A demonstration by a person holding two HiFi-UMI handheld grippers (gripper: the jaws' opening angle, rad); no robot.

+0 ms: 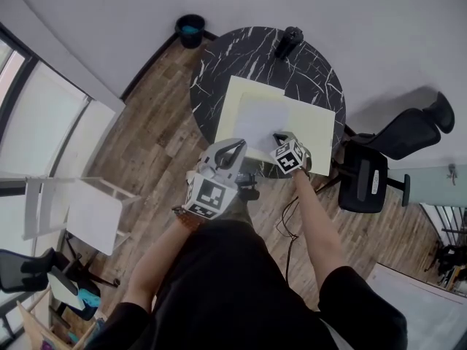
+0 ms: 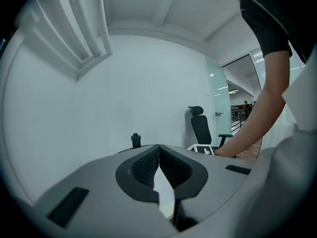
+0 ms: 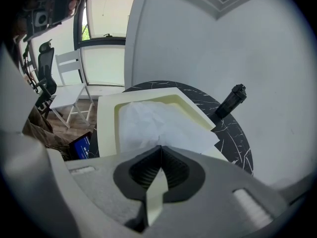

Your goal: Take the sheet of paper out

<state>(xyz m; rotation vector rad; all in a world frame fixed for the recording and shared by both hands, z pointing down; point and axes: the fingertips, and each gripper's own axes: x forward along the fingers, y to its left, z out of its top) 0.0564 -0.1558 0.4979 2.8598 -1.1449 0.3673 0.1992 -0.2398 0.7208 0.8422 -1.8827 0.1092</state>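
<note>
Your right gripper (image 3: pixel 159 148) has its jaws closed on the near edge of the wrinkled white sheet of paper (image 1: pixel 259 119). The sheet lies in the pale yellow shallow tray (image 1: pixel 315 126) on the round black marble table (image 1: pixel 241 57). Your left gripper (image 2: pixel 159 147), jaws together and empty, hangs near the table's near rim.

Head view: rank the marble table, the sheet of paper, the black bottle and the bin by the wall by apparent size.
1. marble table
2. sheet of paper
3. black bottle and bin: they look alike, and the bin stands lower, so unranked.
</note>
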